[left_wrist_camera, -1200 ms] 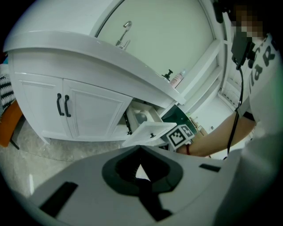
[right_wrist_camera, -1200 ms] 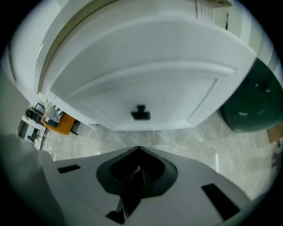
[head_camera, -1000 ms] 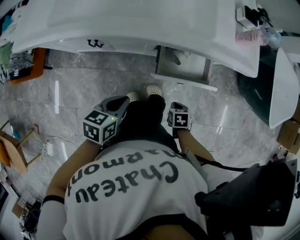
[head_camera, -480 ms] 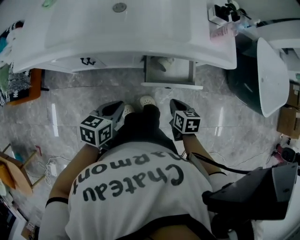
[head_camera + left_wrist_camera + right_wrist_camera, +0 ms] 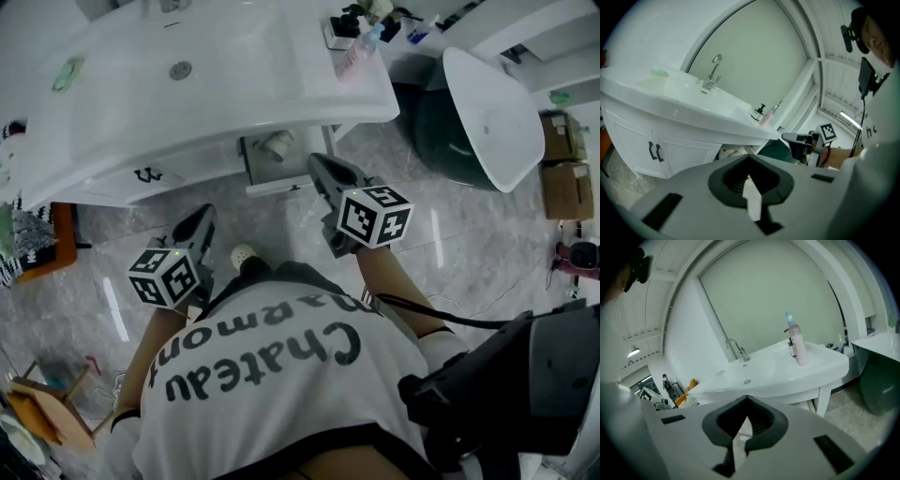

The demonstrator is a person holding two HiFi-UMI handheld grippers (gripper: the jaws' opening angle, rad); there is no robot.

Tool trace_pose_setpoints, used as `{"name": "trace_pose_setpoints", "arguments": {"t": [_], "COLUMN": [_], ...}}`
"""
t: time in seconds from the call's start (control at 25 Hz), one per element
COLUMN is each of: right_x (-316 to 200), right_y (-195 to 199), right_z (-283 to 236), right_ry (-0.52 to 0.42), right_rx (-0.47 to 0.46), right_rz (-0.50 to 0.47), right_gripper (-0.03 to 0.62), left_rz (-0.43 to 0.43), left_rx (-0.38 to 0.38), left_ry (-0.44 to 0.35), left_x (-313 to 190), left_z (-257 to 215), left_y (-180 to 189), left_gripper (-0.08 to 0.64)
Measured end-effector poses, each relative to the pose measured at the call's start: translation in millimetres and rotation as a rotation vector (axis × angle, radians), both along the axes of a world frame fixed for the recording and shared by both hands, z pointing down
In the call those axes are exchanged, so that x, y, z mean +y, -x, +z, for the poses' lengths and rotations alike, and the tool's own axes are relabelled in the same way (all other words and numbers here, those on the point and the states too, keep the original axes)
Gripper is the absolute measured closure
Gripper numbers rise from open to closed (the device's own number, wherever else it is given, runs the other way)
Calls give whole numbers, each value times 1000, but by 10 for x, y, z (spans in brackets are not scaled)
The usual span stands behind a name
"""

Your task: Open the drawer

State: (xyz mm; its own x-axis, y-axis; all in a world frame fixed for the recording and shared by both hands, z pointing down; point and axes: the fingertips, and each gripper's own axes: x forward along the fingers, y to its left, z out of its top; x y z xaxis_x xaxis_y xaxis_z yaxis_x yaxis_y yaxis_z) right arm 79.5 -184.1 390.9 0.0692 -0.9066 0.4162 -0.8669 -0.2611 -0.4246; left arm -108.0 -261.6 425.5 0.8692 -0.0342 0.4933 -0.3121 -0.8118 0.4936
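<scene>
**Left gripper closed below the sink counter**

The left gripper (image 5: pixel 748 157) has its jaws together, with nothing between them. Beyond it is a white counter (image 5: pixel 684 110). A faucet (image 5: pixel 712 70) stands at its back edge, green soap (image 5: pixel 659 72) near its left end and a pink bottle (image 5: pixel 768 115) at its right corner. The right gripper (image 5: pixel 785 137) shows just beside that corner.

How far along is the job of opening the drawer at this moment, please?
Done: the drawer under the basin stands pulled out, its inside showing. In hand: nothing; the left tongs and right tongs are shut and empty. Left: apparently nothing more.
</scene>
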Motion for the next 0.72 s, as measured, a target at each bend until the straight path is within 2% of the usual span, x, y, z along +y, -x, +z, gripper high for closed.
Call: {"name": "trace_pose_setpoints", "arguments": {"t": [0.2,0.4,0.72], "right_x": [263,630,1057], "right_y": [-124,-175,-126], "right_z": [-223,-294,-224], "right_ry": [-28,-45,-22], "right_rx": [11,-51,6], "right_rz": [-10,-28,-111], "right_gripper": [586,586,586], "left_rz": [-78,-127,-177], "left_rx": [35,69,92], "left_ry": [-14,-17,-46], "left_x": [124,408,891], "left_z": [-217,-360,-461], "left_y": [-86,-248,-312], "left_gripper": [552,552,551]}}
